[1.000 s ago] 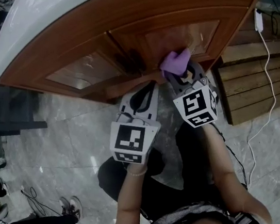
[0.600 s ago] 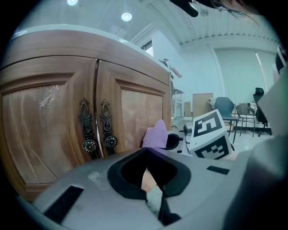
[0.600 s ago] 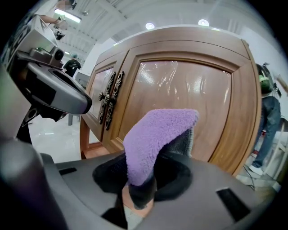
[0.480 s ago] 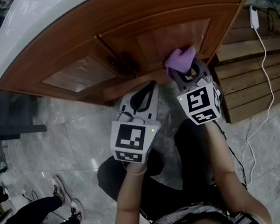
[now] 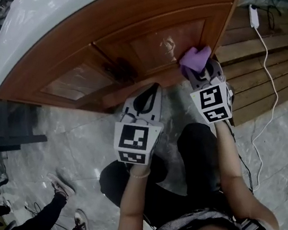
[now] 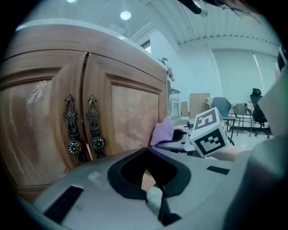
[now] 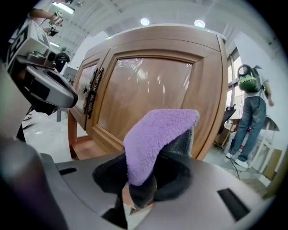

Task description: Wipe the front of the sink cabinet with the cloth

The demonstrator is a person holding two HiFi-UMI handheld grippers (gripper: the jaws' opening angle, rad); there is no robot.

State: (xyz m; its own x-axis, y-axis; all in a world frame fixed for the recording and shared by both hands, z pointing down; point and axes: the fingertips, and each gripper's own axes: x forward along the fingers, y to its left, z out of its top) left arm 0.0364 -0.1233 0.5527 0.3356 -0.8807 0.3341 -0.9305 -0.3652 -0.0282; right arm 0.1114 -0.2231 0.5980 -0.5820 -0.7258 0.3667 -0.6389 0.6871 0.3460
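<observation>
Right claw (image 5: pixel 197 71): clamped on the purple cloth (image 5: pixel 195 58), which drapes over its tips.
Cloth: at the front of the right claw, against the lower right corner of the cabinet (image 5: pixel 146 26) front, on the right-hand door.
Left claw (image 5: pixel 150 90): pinched together with nothing in it, low near the cabinet's base, beside the right claw.
Door handles (image 6: pixel 82 128): ahead and left of the left claw.

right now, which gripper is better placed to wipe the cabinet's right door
Right. The right gripper is shut on the purple cloth, close by the right door near its outer edge. The left gripper is shut, holds nothing, and sits lower, away from that door's panel.
</observation>
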